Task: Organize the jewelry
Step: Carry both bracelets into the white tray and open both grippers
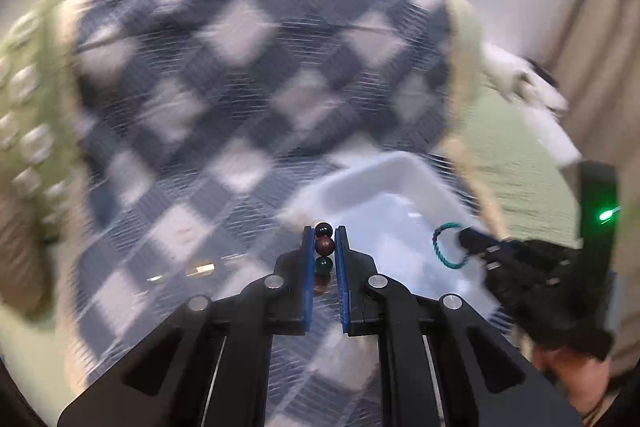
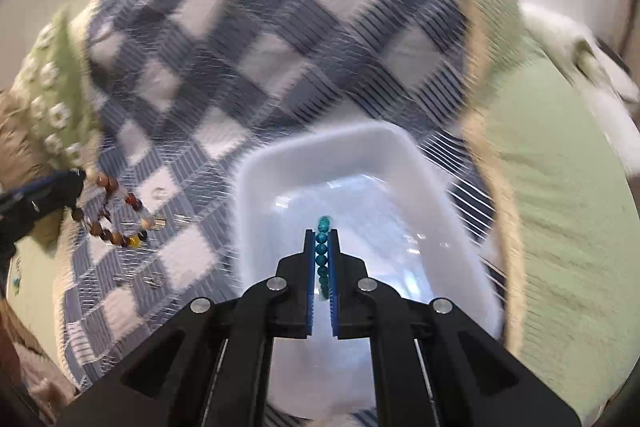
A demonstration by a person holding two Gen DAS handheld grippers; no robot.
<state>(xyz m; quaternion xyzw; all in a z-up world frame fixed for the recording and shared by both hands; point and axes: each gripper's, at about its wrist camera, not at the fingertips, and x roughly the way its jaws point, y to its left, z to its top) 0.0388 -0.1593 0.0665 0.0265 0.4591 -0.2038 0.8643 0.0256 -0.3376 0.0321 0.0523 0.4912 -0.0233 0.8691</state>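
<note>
While the blur smears most of the cloth, the near ground reads well enough: the left gripper [image 1: 324,239] has its blue pads pinched in tight on a brown bead bracelet [image 1: 324,246], with dark and reddish beads stacked in the narrow slot between them, and from the right wrist view that same bracelet [image 2: 114,215] hangs in a loop from the left tool's tips, above the left part of the checked cloth [image 2: 256,39]. Over on the other side, the right gripper [image 2: 322,243] is likewise squeezed down on a teal bead bracelet [image 2: 322,251], a column of small teal beads trapped between its pads; from the left wrist view the teal ring [image 1: 450,245] dangles off the right tool's tips over the white tray [image 1: 384,179]. Just past the right gripper's tips sits that white tray [image 2: 256,187], rectangular with rounded corners, resting on the blue-and-white checked cloth near its right edge. A few small metallic pieces [image 2: 158,225] lie on the cloth left of the tray, too blurred to name. Beyond the cloth's right edge runs a pale green cover [image 2: 560,187], with something white [image 2: 592,67] lying at its far side.
</note>
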